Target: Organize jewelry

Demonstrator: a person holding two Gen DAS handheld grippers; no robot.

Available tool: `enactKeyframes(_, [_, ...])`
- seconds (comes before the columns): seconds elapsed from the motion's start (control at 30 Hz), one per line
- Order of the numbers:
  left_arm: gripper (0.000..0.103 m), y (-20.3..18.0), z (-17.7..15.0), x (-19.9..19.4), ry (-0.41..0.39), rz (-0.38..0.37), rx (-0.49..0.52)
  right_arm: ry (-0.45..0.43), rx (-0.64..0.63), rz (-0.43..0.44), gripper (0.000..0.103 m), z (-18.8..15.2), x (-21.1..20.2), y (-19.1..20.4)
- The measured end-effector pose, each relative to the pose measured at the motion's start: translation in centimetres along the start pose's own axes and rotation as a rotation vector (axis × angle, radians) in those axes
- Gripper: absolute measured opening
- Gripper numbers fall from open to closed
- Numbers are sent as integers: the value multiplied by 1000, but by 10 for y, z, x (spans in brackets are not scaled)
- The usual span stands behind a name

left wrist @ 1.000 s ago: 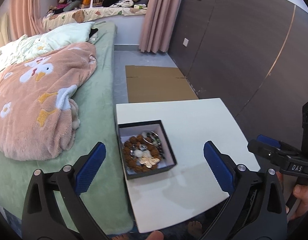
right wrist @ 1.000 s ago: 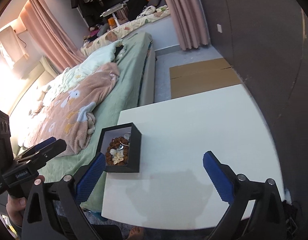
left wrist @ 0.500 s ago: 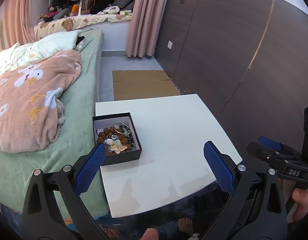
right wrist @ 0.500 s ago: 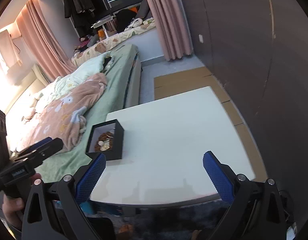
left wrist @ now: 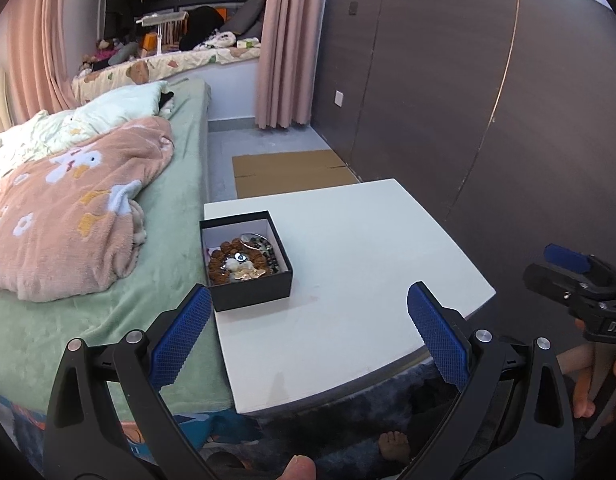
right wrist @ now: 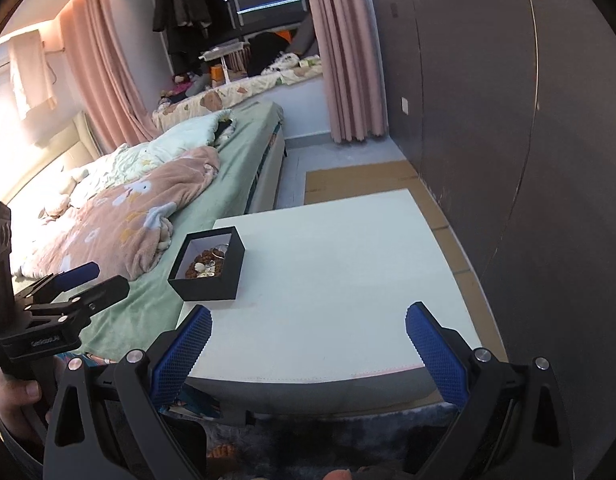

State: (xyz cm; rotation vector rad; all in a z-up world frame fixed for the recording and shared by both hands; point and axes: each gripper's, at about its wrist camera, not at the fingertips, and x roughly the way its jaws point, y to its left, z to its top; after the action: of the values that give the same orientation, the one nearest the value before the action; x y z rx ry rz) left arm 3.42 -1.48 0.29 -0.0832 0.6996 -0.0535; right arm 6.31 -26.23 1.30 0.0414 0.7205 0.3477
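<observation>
Both claws wide open, empty; left view alone shows bracelets (left wrist: 240, 262) filling box (left wrist: 248, 276)

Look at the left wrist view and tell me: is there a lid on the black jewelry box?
No, the black jewelry box stands open on the white table, with the beaded bracelets inside it in plain view.

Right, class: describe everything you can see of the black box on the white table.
The square black open-topped box, matte like cardboard with a pale lining, sits flat near the bed-side edge of the white table. No lid is visible. Inside lies a tangle of jewelry: brown bead strands, dark beads, a gold piece, a silvery ring. Neither gripper touches it.
</observation>
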Motion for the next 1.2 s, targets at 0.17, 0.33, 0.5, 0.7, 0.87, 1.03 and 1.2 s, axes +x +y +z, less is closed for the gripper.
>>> enactKeyframes(0.17, [98,0,-8,-2,-15,5,9,-17,11,-28,95,-8,-6,-1])
enactKeyframes(0.33, [98,6,-12,-10,-48,0,-26,-1,20,-40,95,-13,-4,-1])
enactKeyframes(0.5, [98,2,-13,-5,-27,15,-4,9,22,-36,95,-13,-1,-1])
enactKeyframes(0.7, [98,3,-13,-7,-49,2,-7,0,1,-50,95,-13,-1,4])
enactKeyframes(0.87, [98,3,-13,-7,-52,8,-12,6,22,-45,95,-13,2,1])
enactKeyframes(1.03, [98,3,-14,-8,-58,2,-11,4,23,-44,95,-13,1,0])
enactKeyframes(1.2, [98,8,-14,-10,-63,0,-34,4,18,-48,95,-13,1,0])
